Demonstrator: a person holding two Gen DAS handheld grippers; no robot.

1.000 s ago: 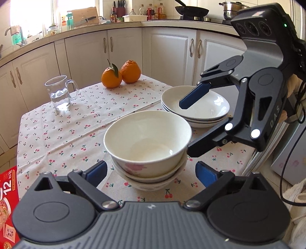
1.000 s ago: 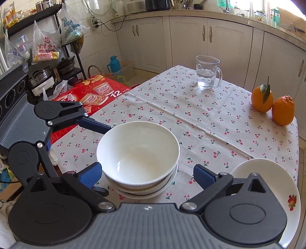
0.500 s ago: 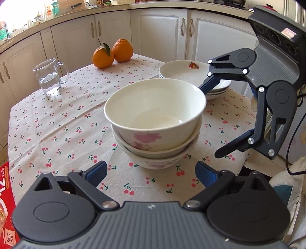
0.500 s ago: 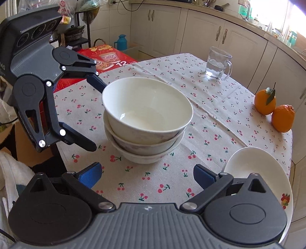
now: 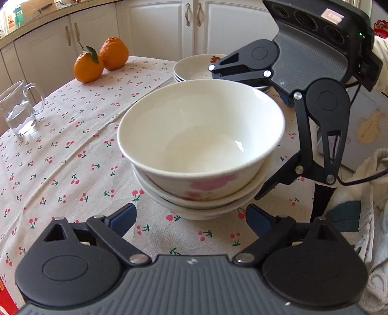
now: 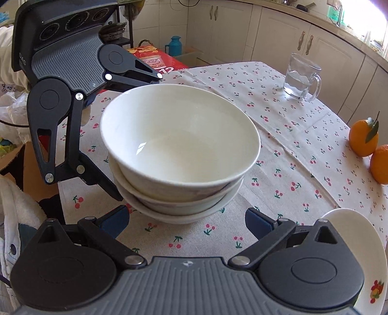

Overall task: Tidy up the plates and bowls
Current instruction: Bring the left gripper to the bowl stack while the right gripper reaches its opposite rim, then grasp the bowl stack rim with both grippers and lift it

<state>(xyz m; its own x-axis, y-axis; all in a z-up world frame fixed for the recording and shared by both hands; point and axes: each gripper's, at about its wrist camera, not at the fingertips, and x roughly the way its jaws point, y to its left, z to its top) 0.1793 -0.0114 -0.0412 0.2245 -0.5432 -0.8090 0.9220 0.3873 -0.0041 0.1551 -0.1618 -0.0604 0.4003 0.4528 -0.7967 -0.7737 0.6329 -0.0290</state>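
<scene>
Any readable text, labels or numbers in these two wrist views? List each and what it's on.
"12": on the red carton beyond the table's far edge, right wrist view.
"DAS": on the side of the left gripper's housing, right wrist view; a line below it is too blurred to read.
Round logo on the carton: too small to read.
Pink sticker on the right gripper's housing, left wrist view: not legible.
</scene>
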